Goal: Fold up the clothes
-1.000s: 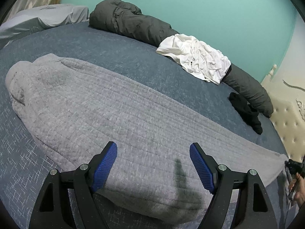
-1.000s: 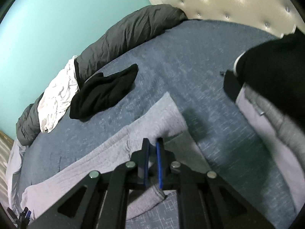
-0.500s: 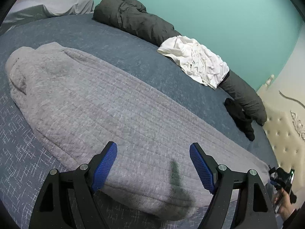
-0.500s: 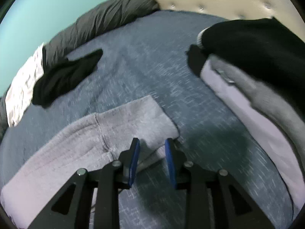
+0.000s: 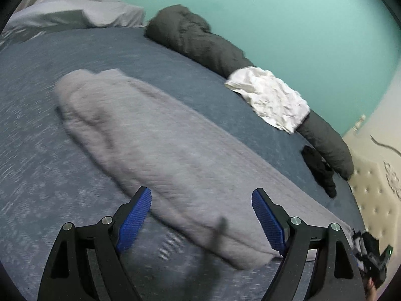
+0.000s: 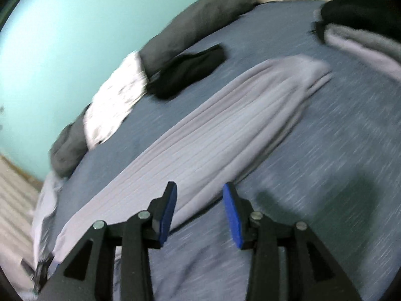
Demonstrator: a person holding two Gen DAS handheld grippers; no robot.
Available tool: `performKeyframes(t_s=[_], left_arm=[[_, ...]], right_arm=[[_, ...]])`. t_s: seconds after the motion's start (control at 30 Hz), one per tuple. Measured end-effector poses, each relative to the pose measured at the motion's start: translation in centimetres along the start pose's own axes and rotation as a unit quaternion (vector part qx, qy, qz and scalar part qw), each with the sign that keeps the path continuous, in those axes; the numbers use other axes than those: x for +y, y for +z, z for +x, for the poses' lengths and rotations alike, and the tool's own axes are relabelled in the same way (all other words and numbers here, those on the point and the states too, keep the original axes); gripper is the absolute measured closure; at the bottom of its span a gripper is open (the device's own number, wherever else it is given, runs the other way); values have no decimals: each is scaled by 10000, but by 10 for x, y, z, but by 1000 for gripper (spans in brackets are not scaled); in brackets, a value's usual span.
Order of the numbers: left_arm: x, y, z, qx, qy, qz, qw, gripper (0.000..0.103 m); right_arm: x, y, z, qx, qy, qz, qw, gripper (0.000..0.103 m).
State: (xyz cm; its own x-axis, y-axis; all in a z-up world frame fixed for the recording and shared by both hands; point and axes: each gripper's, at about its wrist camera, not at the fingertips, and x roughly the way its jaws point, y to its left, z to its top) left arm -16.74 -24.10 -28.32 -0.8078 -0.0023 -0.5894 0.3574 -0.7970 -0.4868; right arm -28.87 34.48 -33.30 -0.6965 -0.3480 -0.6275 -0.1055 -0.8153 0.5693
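A long grey quilted garment lies flat in a narrow strip on the blue bed. My left gripper hovers over its near edge with the jaws wide, still opening a little, and nothing held. My right gripper hangs above the other part of the same garment. Its jaws are opening, and the cloth lies below them, free of the blue pads. In the left wrist view the right gripper shows at the lower right, beside the garment's end.
A dark grey rolled duvet runs along the teal wall with a white garment draped on it. A black garment lies near the tufted headboard. Folded clothes are stacked at the right. A pale pillow sits far left.
My right gripper has let go of the garment's corner, opened and swung away along the strip. My left gripper has drifted sideways, still open.
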Motion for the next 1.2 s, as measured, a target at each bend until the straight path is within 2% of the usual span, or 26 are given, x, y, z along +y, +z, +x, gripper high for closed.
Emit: performKeyframes(t_s=[0.23,0.47,0.6,0.77,0.8,0.83,0.87,0.93,1.0,1.07,1.17,1.2], left_arm=[[51,14,0,-123,183,-636,9977,18],[90,40,16,-264,538,-788,9951,18],[119,58,26,-294,448,-1127,9922,18],[137,77,41,-188,254,-1237,9918,18],[140,79,45,-143,246,-1280,9914,26],[142,83,46,-102,315,-1275,9913,43],[142,87,46,-88,437,-1214,9916,52],[135,98,45,-79,523,-901,9945,71],[126,110,41,-122,551,-631,9964,78],[128,117,40,-126,633,-631,9959,80],[142,114,48,89,667,-878,9939,80],[148,109,52,222,659,-1026,9923,76]], right_arm=[[62,-57,33,657,859,-416,9933,60],[69,-87,61,1053,1000,-425,9885,60],[73,-88,64,1056,1021,-530,9877,60],[75,-85,70,1034,1063,-609,9871,60],[73,-85,70,1046,1068,-590,9870,60],[72,-85,70,1053,1072,-570,9870,60],[71,-84,71,1059,1076,-550,9870,60],[68,-84,70,1066,1123,-496,9867,60],[68,-84,67,1055,1162,-499,9863,60],[69,-83,65,1043,1192,-542,9859,60],[71,-83,65,1036,1215,-554,9856,60],[71,-83,66,1041,1212,-554,9856,60]])
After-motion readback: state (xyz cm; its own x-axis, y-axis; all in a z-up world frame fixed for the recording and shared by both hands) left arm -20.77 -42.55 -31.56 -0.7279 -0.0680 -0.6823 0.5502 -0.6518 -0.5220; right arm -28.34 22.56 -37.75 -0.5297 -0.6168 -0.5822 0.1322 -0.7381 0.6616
